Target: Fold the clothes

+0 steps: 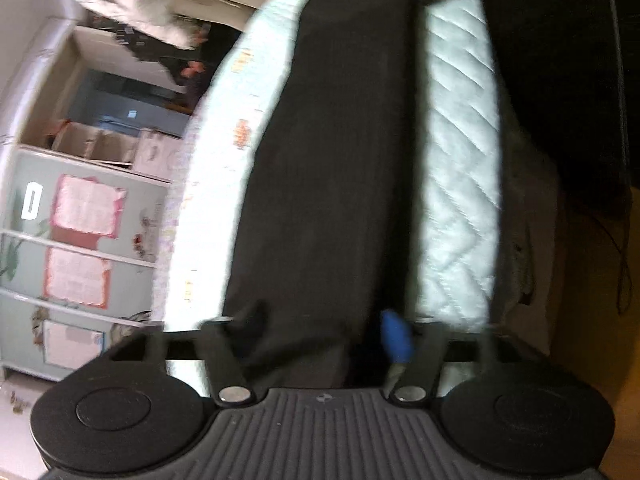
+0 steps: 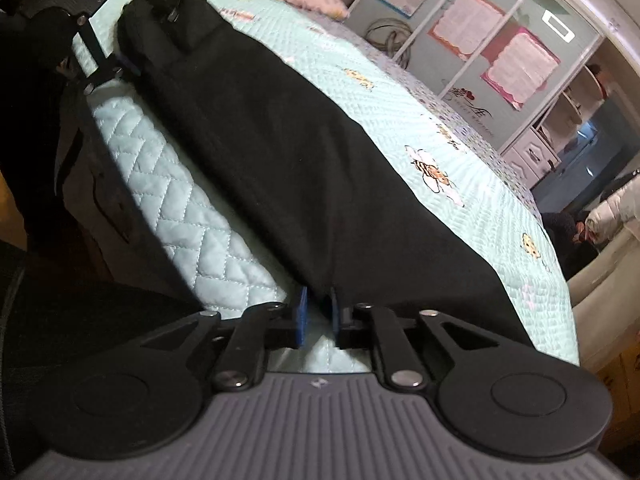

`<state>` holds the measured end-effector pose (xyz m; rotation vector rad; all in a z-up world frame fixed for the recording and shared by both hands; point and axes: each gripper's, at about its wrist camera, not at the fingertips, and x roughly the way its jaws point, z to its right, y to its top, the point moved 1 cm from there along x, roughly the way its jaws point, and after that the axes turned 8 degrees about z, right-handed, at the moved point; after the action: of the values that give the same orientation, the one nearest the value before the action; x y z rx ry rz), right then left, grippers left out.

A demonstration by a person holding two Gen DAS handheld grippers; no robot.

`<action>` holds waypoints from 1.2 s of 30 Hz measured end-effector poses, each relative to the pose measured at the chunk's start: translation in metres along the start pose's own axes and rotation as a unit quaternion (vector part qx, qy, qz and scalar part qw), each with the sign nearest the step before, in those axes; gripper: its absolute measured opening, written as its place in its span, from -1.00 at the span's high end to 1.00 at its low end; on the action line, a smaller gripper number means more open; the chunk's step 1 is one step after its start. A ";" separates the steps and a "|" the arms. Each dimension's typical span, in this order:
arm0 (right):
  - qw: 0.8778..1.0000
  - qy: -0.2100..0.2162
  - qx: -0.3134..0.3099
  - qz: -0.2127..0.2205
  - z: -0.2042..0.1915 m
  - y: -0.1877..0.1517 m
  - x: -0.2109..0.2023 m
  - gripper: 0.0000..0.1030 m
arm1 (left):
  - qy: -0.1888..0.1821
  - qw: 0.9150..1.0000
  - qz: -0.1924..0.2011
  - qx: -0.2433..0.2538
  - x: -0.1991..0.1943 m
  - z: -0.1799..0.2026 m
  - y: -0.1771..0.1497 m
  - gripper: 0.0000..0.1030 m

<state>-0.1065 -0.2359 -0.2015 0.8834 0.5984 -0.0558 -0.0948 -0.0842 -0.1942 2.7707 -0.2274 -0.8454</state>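
A long black garment (image 2: 304, 152) lies stretched as a strip along the near edge of the bed (image 2: 460, 152), a gripper at each end. The left gripper (image 1: 326, 330) has its fingers spread wide around one end, and the right gripper (image 2: 318, 314) has its fingers slightly parted at the other hem, gripping nothing. The laying-out step looks finished; next, one end needs pinching and carrying over to the other.
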 end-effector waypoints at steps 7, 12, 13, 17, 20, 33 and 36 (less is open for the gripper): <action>0.993 0.007 0.116 0.014 0.023 -0.008 -0.024 0.53 | -0.024 0.997 0.012 -0.069 -0.025 -0.020 -0.006 -0.69; 0.957 0.012 0.283 0.061 0.062 -0.003 -0.026 0.38 | -0.035 0.974 0.049 -0.219 -0.042 -0.062 -0.006 -0.68; 0.948 0.007 0.310 0.069 0.070 -0.002 -0.024 0.35 | -0.028 0.971 0.053 -0.230 -0.038 -0.069 -0.002 -0.68; 0.912 -0.027 0.401 0.087 0.097 -0.009 -0.014 0.32 | -0.013 0.968 0.058 -0.245 -0.004 -0.084 0.019 -0.77; 0.884 -0.054 0.456 0.092 0.115 -0.028 -0.010 0.25 | -0.047 0.966 0.021 -0.253 0.041 -0.076 0.023 -0.76; 0.829 -0.065 0.554 0.041 0.128 -0.106 -0.017 -0.08 | -0.057 0.938 0.026 -0.340 0.042 -0.073 0.004 -0.74; 0.834 -0.051 0.548 0.025 0.133 -0.102 -0.010 -0.10 | -0.059 0.929 0.052 -0.362 0.038 -0.080 0.008 -0.75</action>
<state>-0.0818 -0.4020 -0.2042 2.0024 0.4077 -0.4325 -0.0186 -0.0863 -0.1475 2.0075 -0.0579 -0.8506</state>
